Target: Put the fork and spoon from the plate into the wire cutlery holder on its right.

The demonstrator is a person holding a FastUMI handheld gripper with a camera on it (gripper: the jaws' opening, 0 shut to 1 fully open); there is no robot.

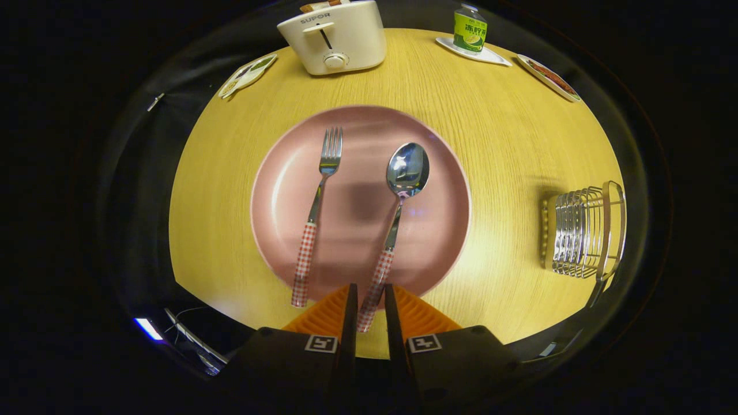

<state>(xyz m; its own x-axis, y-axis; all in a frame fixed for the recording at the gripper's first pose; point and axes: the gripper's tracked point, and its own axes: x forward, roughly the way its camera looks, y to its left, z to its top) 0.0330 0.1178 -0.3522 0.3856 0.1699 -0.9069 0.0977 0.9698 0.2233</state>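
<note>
Closing in on the steel spoon with the red-checked handle: gripper straddling the handle's end, fingers narrowly parted, contact impossible to confirm, so clamped or not cannot be told. Matching steel fork lying beside it on the round pink plate. Next, probably: pinch firmly, lift, carry right to the wire cutlery holder, drop handle-down. Round yellow wooden table; beyond, cream toaster, green can; dark booth around.

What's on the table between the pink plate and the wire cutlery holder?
Nothing: in the gripper view, only bare wooden table separates the plate from the wire cutlery holder. The gripper straddles the spoon handle's end; whether the fingers press it is unclear.
</note>
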